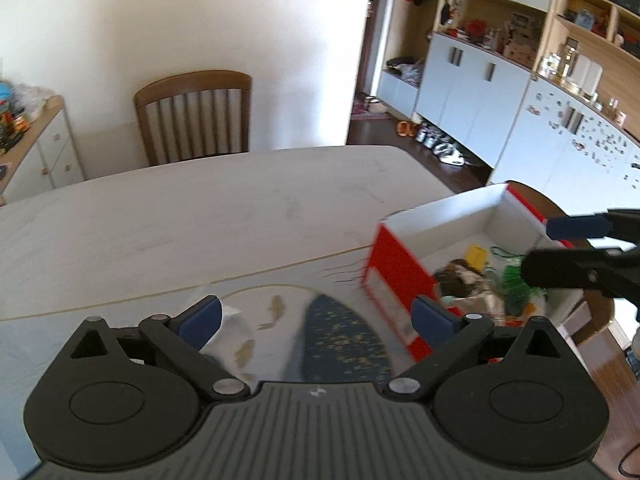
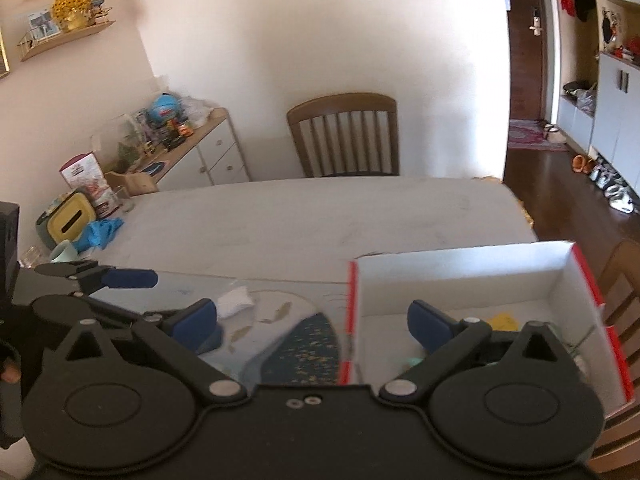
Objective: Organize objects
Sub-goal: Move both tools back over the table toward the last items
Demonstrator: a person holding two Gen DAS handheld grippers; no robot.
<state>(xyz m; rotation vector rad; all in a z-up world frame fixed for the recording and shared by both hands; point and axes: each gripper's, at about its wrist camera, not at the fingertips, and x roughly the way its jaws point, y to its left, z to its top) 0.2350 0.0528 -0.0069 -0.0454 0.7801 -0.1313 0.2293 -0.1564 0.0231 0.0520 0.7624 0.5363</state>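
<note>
**Both grippers spread wide above the table, nothing held**

The left gripper is seen angled down over a placemat with a dark blue patterned part, its blue pads fully apart and nothing between them. The right gripper is likewise released and empty, tilted down at the near edge of a red and white box. The box is set open at the table's right side; mixed small objects, blurred, are seen inside it. A white crumpled item lies on the mat. Beyond, the pale table is bare, a wooden chair is pushed against it, and grey cabinets line the room's right wall
</note>
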